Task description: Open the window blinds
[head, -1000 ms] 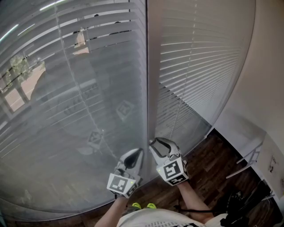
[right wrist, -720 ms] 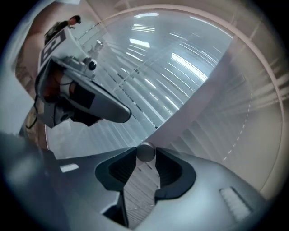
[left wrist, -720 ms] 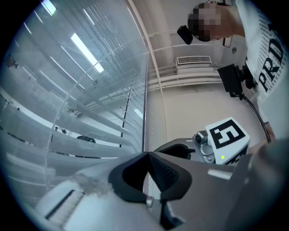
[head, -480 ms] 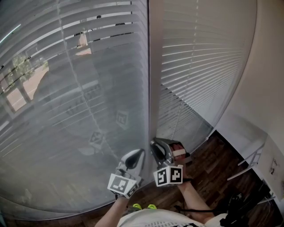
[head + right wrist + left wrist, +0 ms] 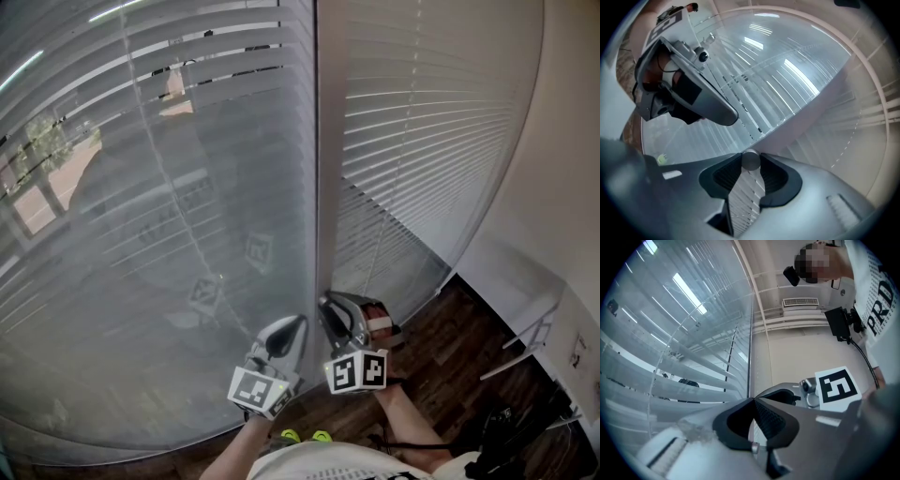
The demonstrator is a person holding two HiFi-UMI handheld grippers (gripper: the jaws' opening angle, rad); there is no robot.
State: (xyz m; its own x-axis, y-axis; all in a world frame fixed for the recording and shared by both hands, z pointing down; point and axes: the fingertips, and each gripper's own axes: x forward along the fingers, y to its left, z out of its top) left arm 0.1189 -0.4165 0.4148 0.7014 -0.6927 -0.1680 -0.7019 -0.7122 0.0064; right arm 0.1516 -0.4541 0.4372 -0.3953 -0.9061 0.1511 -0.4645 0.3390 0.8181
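Two white slatted blinds hang side by side, the left blind (image 5: 169, 234) and the right blind (image 5: 422, 141), with a grey upright post (image 5: 328, 187) between them. Their slats lie nearly flat, and daylight shows through the left one. My right gripper (image 5: 326, 306) sits low at the post, shut on the round grey end of the tilt wand (image 5: 750, 159). In the right gripper view the wand's tip sits squeezed between the pads (image 5: 726, 176). My left gripper (image 5: 298, 322) hangs just to its left, shut with its jaws meeting at the tip (image 5: 753, 399) and nothing between them.
A dark wooden floor (image 5: 450, 356) lies below the window. To the right stands a white wall (image 5: 562, 187), with a white frame (image 5: 525, 342) leaning by it and black gear (image 5: 506, 427) on the floor. The person (image 5: 874, 310) stands close behind the grippers.
My right gripper has twisted about the wand: its marker cube swung from the side to face the camera and the hand now shows. The left gripper has stayed put.
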